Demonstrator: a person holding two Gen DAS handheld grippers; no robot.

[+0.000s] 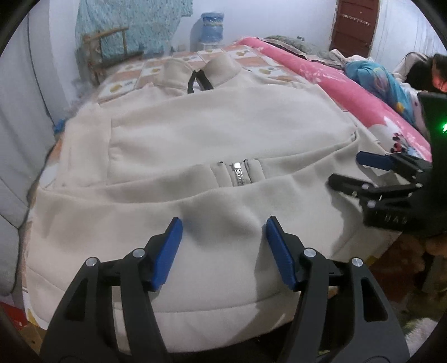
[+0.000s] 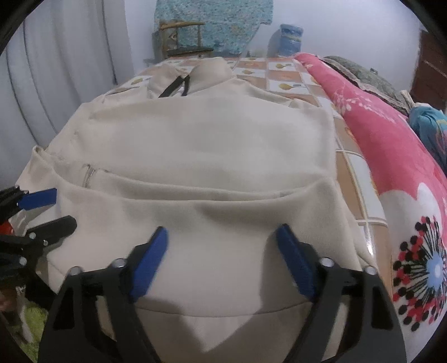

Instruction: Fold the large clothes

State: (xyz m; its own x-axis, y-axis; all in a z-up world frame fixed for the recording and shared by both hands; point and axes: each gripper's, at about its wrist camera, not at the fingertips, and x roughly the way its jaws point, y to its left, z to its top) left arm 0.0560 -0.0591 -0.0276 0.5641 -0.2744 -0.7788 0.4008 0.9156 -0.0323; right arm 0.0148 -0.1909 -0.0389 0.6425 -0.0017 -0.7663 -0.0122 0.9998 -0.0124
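Note:
A cream zip-up jacket (image 1: pixel 209 134) lies flat on the bed with its collar (image 1: pixel 220 67) at the far end and its sleeves folded across the body. A short stretch of silver zipper (image 1: pixel 239 173) shows under the sleeve edges. My left gripper (image 1: pixel 223 223) hovers open over the near hem, left of the middle, with a soft wrinkle of cloth between its blue pads (image 1: pixel 170 251). My right gripper (image 2: pixel 222 231) stands open over the hem on the jacket's (image 2: pixel 209 139) right side. Each gripper also shows in the other's view: the right gripper (image 1: pixel 346 169) and the left gripper (image 2: pixel 64 208).
The bed has a tiled-pattern sheet (image 1: pixel 251 60). A pink flowered blanket (image 2: pixel 391 145) runs along the right side, and a person (image 1: pixel 430 72) lies beyond it. A wooden chair (image 1: pixel 109 53) and a water bottle (image 1: pixel 212 25) stand at the far wall. A grey curtain (image 2: pixel 56 69) hangs left.

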